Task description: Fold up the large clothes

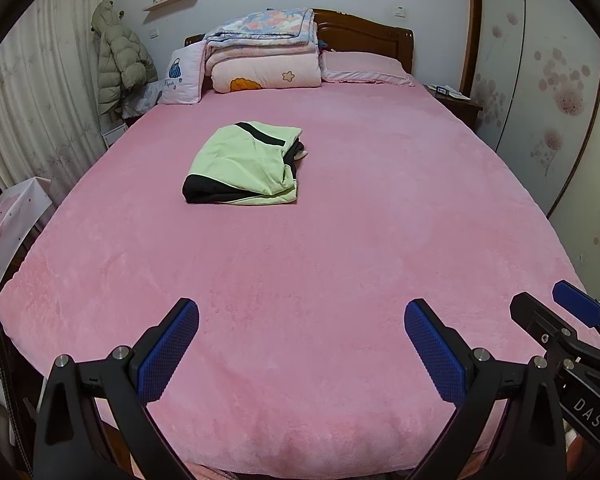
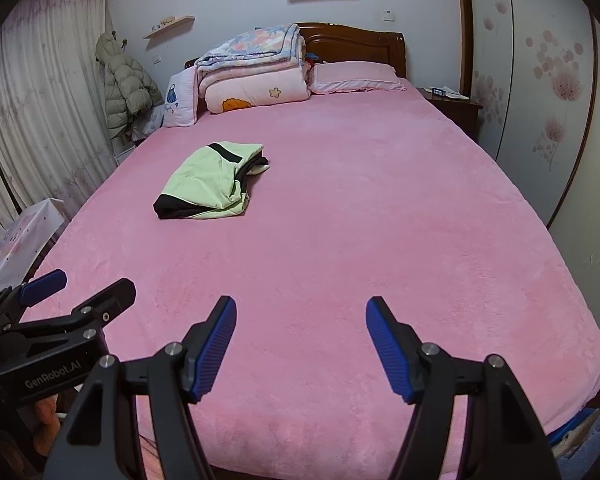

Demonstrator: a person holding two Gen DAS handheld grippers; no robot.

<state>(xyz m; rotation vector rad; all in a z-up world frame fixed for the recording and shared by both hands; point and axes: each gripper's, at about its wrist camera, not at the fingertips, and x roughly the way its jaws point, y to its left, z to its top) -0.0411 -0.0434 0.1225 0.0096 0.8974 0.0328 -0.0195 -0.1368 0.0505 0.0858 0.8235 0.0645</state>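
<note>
left gripper [image 1: 301, 320]: jaws spread wide, nothing between them, just hanging over the near end of the pink bed [image 1: 340, 240].

garment [image 1: 246, 164]: the green-and-black piece lies way out ahead of my left tongs, a bit to their left, well apart from both pairs. Looks already folded into a compact packet, edges a little lumpy on the right side.

right gripper [image 2: 301, 320]: also open and empty, just beside the left pair, tilted down at bare blanket. From here the garment sits ahead and off to the left.

step: I'd say this fold is basically done and I'm backed off.

next move: probably either tidy that lumpy edge or go fetch another piece, and either one means reaching far forward, since nothing's within grabbing range.
</note>
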